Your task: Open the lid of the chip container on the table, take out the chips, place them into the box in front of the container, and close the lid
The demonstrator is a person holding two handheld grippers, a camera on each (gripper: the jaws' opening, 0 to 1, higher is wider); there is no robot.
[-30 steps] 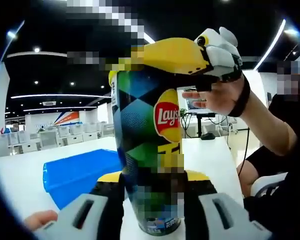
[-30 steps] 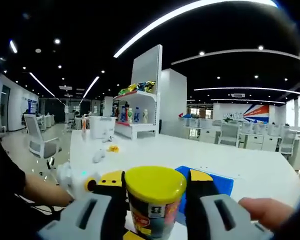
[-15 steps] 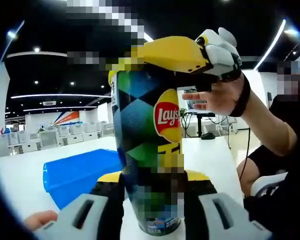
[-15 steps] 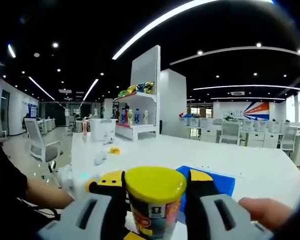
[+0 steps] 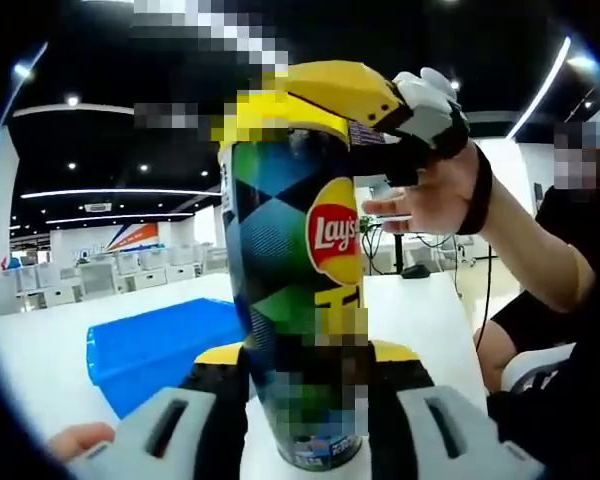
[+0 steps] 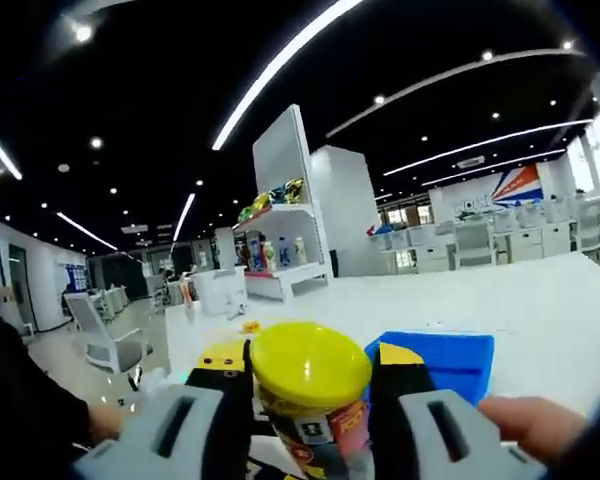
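- Tilted since a second ago: the right gripper (image 5: 355, 100) has rolled at the top of the chip container (image 5: 290, 290), its yellow jaw now slanting down across the lid (image 6: 310, 362) where it lay nearly level before. The right gripper view has swung with it, so the ceiling lights and the far shelf sit at a new slant; that is camera roll, not the room shifting.
- Far left in the left gripper view: the blue box (image 5: 160, 345) lies flat on the white table (image 5: 40, 360), just beside and behind the can, open side up.
- Centre: the can stands upright on the table, long axis vertical, logo facing the camera. The left gripper (image 5: 305, 400) is clenched on its lower body, a jaw on each side, bracing it.
- Top of the can: the lid looks seated or barely lifted; I cannot tell which. The right gripper is closed on its rim, jaws touching either side in the right gripper view.
- Right: a person's hand (image 5: 435, 195) carries that gripper, the forearm running off toward the edge.
- Judgement: the lid comes off along the can's vertical axis, straight up from the left gripper's hold. The right gripper is the nearer one and does the peeling; the lower hold must not slip.
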